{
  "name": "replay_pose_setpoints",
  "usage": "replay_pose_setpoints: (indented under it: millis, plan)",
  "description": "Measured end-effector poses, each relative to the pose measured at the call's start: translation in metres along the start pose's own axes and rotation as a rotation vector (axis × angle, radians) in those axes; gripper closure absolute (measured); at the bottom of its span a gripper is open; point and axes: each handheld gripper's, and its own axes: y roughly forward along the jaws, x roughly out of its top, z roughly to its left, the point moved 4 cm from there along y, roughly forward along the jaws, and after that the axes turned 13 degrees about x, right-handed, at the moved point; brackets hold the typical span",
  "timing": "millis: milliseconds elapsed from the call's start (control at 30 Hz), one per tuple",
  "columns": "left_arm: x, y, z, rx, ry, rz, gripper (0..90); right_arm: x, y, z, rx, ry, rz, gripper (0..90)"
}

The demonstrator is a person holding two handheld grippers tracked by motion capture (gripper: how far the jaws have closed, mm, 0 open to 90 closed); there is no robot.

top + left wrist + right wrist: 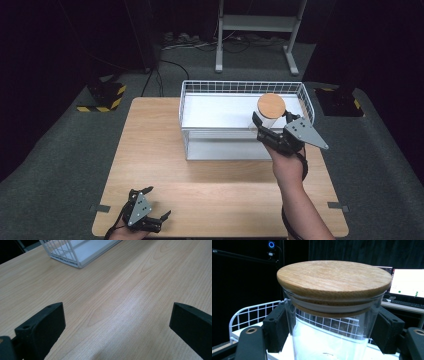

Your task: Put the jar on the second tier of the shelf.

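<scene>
Over the white wire basket (pixel 200 89), your right gripper (pixel 272 126) pinched the clear glass jar with round wooden lid (pixel 270 109); smooth glass could slip, or clip the rim. Left gripper (pixel 150 204) sat spread, empty.

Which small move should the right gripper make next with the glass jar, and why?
Probably lower the glass jar straight down into the white wire basket. The right gripper grips its sides, it seems held above the basket floor, and the left gripper rests open.
</scene>
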Motion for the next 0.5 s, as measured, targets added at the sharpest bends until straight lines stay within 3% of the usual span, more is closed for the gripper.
replay_pose_setpoints:
  millis: [500]
  plan:
    - [0.000,-0.001,0.000,-0.003,-0.001,-0.007,0.6,0.001,0.031,-0.013,-0.026,0.013,0.000,26.0]
